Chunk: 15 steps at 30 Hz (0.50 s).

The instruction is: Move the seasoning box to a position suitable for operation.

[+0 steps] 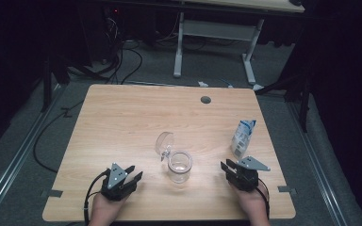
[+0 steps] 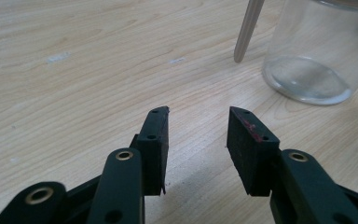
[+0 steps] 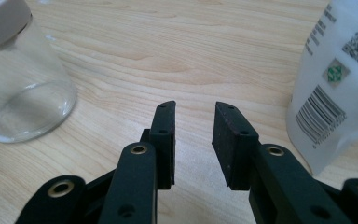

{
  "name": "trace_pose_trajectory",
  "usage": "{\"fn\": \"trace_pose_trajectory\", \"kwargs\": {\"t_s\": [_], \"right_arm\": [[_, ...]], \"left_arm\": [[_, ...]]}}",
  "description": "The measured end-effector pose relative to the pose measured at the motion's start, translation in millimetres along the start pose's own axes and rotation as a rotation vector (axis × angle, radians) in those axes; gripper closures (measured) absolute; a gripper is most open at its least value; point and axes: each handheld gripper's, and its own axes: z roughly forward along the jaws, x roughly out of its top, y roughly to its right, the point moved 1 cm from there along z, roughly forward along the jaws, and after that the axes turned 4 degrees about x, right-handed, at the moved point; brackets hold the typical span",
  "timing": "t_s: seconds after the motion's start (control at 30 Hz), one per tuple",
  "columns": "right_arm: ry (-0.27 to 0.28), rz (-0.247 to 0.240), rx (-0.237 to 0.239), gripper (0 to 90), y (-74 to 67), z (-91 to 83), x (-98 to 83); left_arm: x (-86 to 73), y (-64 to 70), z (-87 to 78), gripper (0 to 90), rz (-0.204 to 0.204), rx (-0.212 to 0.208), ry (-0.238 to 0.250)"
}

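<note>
A clear glass jar (image 1: 179, 167) stands upright near the middle front of the wooden table (image 1: 122, 117), with its hinged round lid (image 1: 164, 142) swung back behind it. A white pouch (image 1: 242, 137) with blue print and a barcode stands at the right. My left gripper (image 1: 134, 173) rests low at the jar's left, open, nothing between its pads; the jar (image 2: 314, 51) sits ahead to its upper right. My right gripper (image 1: 227, 167) lies right of the jar, open and empty, between the jar (image 3: 21, 88) and the pouch (image 3: 338, 79).
A round grommet hole (image 1: 205, 100) sits near the table's far edge. Beyond the table stands a white desk frame (image 1: 217, 44) amid cables on the grey floor. Bare wood stretches across the left and far parts of the table.
</note>
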Motion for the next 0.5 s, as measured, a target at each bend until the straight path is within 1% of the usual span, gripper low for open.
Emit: {"fn": "trace_pose_trajectory", "kwargs": {"t_s": [0.03, 0.1, 0.2, 0.27, 0.3, 0.33, 0.37, 0.4, 0.43, 0.47, 0.5], "right_arm": [[-0.004, -0.002, 0.002, 69.7, -0.2, 0.0, 2.3], [-0.017, 0.003, 0.004, 69.7, -1.2, 0.7, 5.9], [-0.025, -0.003, 0.010, 69.7, -3.6, 2.6, 6.2], [-0.035, -0.012, 0.018, 69.6, -6.8, 4.9, 3.9], [-0.035, -0.014, 0.023, 69.4, -8.3, 5.8, 2.3], [-0.030, -0.025, 0.028, 69.3, -9.7, 6.7, 0.3], [-0.027, -0.030, 0.024, 69.2, -10.7, 6.8, -1.0], [-0.017, -0.029, 0.028, 69.0, -11.2, 6.8, -2.3], [-0.012, -0.026, 0.029, 68.7, -12.1, 6.1, -3.5], [-0.007, -0.037, 0.027, 68.7, -12.4, 5.7, -4.1], [0.003, -0.047, 0.018, 68.7, -13.0, 4.3, -5.4]], "left_arm": [[1.0, -1.6, 0.3, 59.6, -0.018, -0.016, -0.017], [4.0, -5.5, -2.1, 60.1, -0.019, -0.004, -0.022], [9.7, -14.9, -4.9, 60.6, -0.045, 0.003, -0.020], [13.7, -20.0, -5.4, 61.0, -0.048, 0.017, -0.011], [15.8, -23.0, -5.7, 61.0, -0.057, 0.019, -0.003], [16.3, -24.3, -6.1, 60.9, -0.056, 0.033, 0.007], [16.7, -26.3, -6.9, 61.0, -0.063, 0.044, 0.019], [15.8, -29.3, -7.7, 60.9, -0.096, 0.045, 0.030], [14.5, -30.7, -8.4, 60.9, -0.109, 0.048, 0.041], [11.7, -32.4, -9.3, 60.9, -0.127, 0.054, 0.052], [9.9, -33.3, -9.8, 60.9, -0.132, 0.056, 0.054]]}}
